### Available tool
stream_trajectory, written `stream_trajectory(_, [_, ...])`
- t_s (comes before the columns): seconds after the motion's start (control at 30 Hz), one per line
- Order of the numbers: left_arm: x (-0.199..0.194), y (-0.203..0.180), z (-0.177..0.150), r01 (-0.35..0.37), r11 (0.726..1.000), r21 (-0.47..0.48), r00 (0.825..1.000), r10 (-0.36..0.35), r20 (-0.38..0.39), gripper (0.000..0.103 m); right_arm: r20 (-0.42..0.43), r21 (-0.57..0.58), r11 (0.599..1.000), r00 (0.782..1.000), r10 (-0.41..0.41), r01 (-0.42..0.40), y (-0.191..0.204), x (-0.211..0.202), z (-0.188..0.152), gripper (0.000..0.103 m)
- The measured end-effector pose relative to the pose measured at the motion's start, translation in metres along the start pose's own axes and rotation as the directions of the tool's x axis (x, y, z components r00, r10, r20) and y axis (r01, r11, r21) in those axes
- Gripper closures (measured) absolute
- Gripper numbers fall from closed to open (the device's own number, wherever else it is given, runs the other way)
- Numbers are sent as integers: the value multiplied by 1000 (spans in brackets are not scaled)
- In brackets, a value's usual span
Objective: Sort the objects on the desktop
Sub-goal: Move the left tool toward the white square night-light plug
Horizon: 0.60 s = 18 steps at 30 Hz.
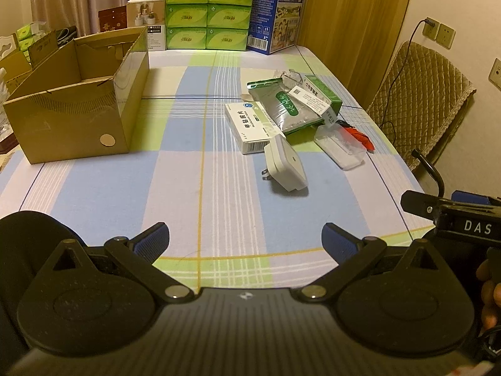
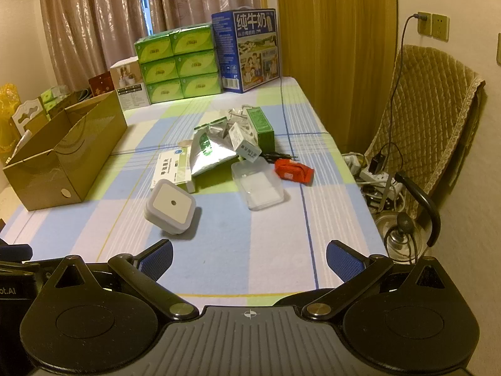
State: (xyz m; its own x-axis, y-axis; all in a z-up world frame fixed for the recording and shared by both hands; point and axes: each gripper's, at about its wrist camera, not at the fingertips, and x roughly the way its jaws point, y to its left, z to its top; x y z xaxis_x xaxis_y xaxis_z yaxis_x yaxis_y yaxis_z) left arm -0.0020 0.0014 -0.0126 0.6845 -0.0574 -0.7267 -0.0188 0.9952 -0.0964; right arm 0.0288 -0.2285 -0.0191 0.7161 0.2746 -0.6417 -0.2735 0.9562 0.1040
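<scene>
Left gripper [image 1: 245, 238] fingers apart, nothing held; right gripper [image 2: 249, 258] fingers apart too. Night light [image 2: 170, 210] just ahead of right fingers, toward the left one. Pill box [image 2: 173, 169], foil pouch [image 2: 208, 152], clear case [image 2: 258, 185] beyond it. Carton [image 1: 75, 106] far left on surface [image 1: 200, 188].

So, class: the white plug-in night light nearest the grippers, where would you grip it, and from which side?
Grip the night light across its two flat side walls, coming from above with the right gripper, whose jaws stand open. It sits tilted, propped on its prongs, so avoid that side; the square body gives parallel faces.
</scene>
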Motion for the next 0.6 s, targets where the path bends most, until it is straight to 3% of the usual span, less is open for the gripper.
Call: stream_trajectory(0.6, [11, -3, -1, -13, 999, 36, 1000, 14, -27, 1, -45, 20, 1000, 999, 15, -14, -2, 2, 2, 2])
